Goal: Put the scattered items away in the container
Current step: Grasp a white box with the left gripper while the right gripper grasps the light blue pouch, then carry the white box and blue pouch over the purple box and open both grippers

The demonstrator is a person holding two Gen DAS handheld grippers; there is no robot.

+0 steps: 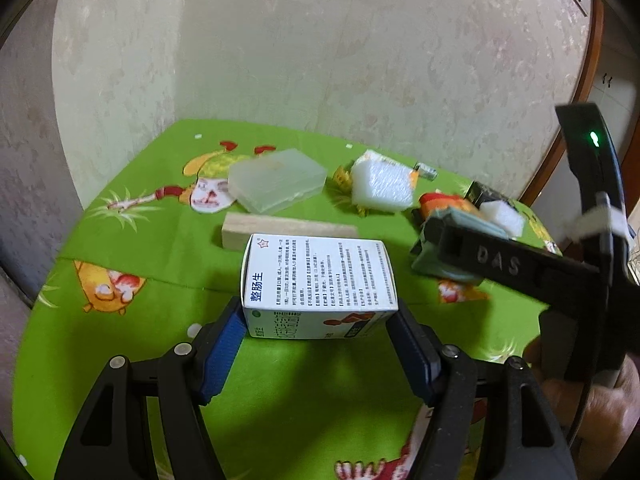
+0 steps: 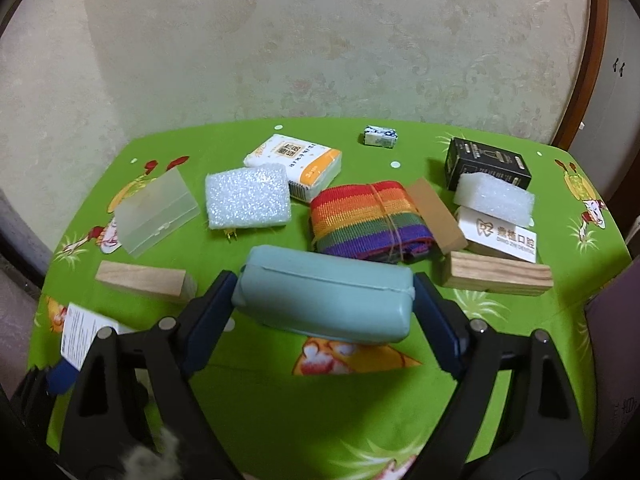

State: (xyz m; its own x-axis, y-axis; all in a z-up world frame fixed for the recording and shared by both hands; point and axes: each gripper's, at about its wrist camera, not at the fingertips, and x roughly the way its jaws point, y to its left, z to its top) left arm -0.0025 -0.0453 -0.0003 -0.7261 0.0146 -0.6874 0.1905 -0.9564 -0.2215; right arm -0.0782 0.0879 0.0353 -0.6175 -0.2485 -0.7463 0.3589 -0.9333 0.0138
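The left gripper (image 1: 320,320) clamps a glossy white cardboard medicine box (image 1: 318,280) above the green cloth-covered counter (image 1: 160,248). The right gripper (image 2: 324,304) grips a smooth teal pouch (image 2: 326,298). Just behind lie a woven rainbow strap (image 2: 368,218), wooden blocks (image 2: 496,278) and a frosted plastic case (image 2: 154,212).

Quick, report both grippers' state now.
Left gripper: closed on the white medicine box.
Right gripper: closed on the teal pouch.

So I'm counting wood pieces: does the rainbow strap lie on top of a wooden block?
No, the rainbow strap lies on the green cloth, with a wooden block leaning against its right end.
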